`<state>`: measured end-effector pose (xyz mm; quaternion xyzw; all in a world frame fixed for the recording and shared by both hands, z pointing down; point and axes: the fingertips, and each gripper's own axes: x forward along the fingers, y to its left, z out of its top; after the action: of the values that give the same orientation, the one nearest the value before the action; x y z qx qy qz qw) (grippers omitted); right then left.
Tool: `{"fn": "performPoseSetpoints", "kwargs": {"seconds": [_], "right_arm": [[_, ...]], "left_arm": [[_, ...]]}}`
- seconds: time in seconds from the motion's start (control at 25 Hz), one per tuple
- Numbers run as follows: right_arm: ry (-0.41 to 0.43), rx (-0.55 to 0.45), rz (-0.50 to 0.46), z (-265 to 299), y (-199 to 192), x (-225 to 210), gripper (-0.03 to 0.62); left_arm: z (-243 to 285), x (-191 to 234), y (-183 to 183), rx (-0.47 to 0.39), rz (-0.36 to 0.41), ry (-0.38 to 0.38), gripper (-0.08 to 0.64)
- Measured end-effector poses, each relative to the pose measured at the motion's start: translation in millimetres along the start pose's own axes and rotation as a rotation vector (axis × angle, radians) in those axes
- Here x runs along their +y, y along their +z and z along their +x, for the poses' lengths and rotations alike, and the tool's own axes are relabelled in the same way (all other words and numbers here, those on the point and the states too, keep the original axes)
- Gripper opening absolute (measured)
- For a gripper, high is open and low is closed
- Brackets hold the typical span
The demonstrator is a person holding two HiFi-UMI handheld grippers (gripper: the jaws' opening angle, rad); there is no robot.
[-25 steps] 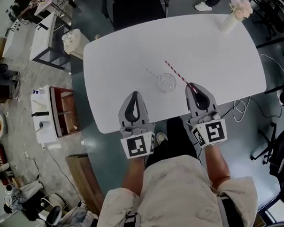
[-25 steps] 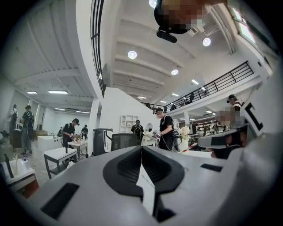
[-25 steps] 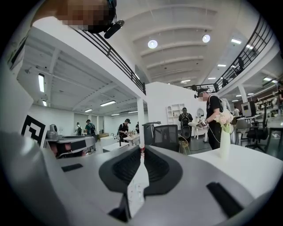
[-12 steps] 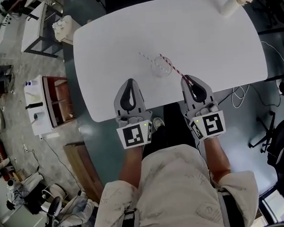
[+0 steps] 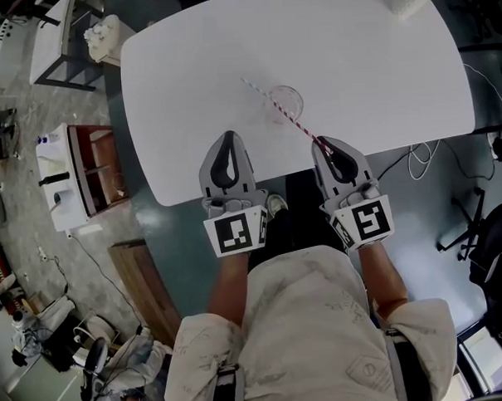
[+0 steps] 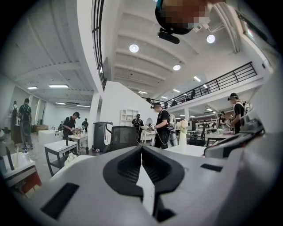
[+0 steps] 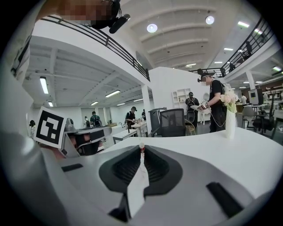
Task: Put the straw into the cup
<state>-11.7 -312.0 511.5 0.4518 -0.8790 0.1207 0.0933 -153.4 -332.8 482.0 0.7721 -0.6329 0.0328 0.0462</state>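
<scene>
A clear cup (image 5: 285, 97) stands on the white table (image 5: 187, 65) near its front edge. My right gripper (image 5: 325, 144) is shut on the near end of a red-and-white striped straw (image 5: 302, 127). The straw slants up and left, its far end crossing the cup's rim in the head view. In the right gripper view the straw (image 7: 141, 146) shows end-on, pinched between the jaws of the right gripper (image 7: 142, 152). My left gripper (image 5: 226, 138) hovers at the table's front edge, left of the cup, shut and empty. The left gripper (image 6: 141, 148) shows its jaws meeting with nothing between them.
A white vase of flowers (image 5: 408, 2) stands at the table's far right corner. A low white cabinet (image 5: 75, 174) sits on the floor to the left, with cables (image 5: 415, 159) and an office chair (image 5: 494, 251) to the right. People stand in the room beyond the table.
Both grippers have sunk towards the table. The right one has carried the straw down and left, so its far end now lies over the cup instead of beside it.
</scene>
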Motion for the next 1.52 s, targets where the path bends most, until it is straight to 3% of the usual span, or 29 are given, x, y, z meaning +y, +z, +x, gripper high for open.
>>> {"fn": "performPoseSetpoints", "kwargs": {"seconds": [1.0,1.52], "right_arm": [[-0.005,0.122,-0.009,57,-54,-20,0.021],[-0.022,0.111,0.061,60,-67,-25,0.028]], "left_arm": [[21,1,-29,0.07,0.001,-0.007,0.006],[25,-3,-45,0.098,-0.012,-0.017,0.006]]}}
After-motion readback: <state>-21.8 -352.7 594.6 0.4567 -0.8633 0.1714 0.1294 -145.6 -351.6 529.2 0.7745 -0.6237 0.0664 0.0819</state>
